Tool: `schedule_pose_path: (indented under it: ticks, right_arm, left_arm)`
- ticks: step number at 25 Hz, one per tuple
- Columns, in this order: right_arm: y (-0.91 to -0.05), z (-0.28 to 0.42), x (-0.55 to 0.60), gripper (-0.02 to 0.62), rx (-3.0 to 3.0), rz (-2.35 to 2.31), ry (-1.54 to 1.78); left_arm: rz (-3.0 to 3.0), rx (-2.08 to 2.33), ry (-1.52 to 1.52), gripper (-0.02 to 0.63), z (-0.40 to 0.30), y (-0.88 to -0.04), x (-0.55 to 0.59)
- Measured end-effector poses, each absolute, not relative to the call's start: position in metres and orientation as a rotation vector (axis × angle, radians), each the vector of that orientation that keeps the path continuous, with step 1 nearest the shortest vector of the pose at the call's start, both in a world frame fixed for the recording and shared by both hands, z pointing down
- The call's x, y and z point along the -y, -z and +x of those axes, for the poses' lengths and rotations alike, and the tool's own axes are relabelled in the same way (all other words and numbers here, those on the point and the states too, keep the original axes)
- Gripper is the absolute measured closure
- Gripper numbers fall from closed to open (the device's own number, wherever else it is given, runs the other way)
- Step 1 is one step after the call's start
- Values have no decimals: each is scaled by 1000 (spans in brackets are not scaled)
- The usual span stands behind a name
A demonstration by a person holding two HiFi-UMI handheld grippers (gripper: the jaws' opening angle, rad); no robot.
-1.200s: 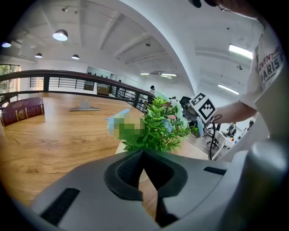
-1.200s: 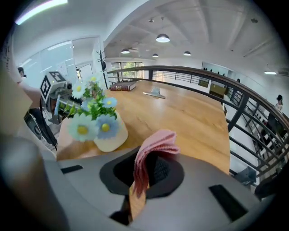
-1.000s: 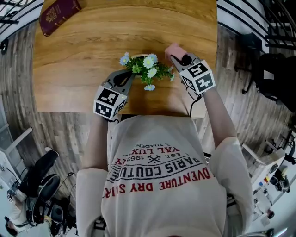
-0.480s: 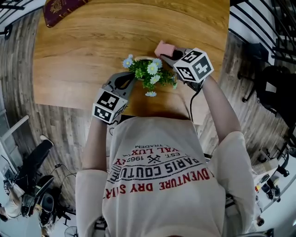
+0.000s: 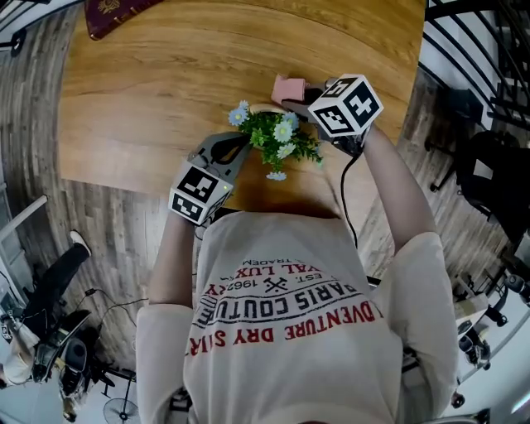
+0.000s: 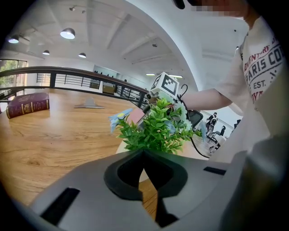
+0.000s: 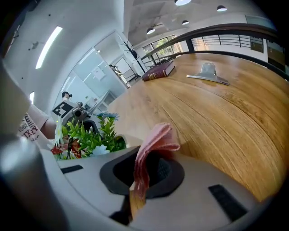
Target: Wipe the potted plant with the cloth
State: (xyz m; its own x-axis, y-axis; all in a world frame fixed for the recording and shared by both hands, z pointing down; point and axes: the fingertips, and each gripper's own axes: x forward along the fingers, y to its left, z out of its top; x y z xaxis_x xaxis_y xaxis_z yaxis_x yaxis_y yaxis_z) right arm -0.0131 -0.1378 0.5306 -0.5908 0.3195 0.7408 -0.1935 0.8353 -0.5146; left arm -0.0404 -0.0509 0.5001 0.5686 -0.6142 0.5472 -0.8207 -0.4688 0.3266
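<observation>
I hold two grippers. My left gripper (image 5: 238, 147) has its jaws closed together just beside the one potted plant (image 5: 277, 141). My right gripper (image 5: 291, 101) pinches the one pink cloth (image 5: 287, 86), a folded strip standing up out of the jaws at the plant's far side. The plant stands upright near the table's (image 5: 149, 99) near edge. One dark red book (image 5: 116, 10) lies at the far left corner (gold print unreadable). My shirt reads "PARIS COUTU".

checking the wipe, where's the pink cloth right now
Pinched in the right tool, the pink cloth sits just beyond the potted plant, upper middle of the head view.
</observation>
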Motion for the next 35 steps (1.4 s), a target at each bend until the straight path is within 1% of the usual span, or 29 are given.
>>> schedule_pose_path:
  ticks: [17,24,27,35]
  right_arm:
    - [-532,-75,127,560,1884,-368,-613]
    - [-525,-87,105,560,1874,-485,-537]
    - [-526,-88,102,560,1896,-492,-395]
    - [-502,-76,135,560,2000,-318,-288]
  left_arm:
    - [2213,1158,-421,591,-50,-492,58]
    - [2204,1152,-406,591,-43,-494,54]
    - [2199,1162,-418,591,-42,-496,54]
    - [2158,1270,-472,591,-46,-499,53]
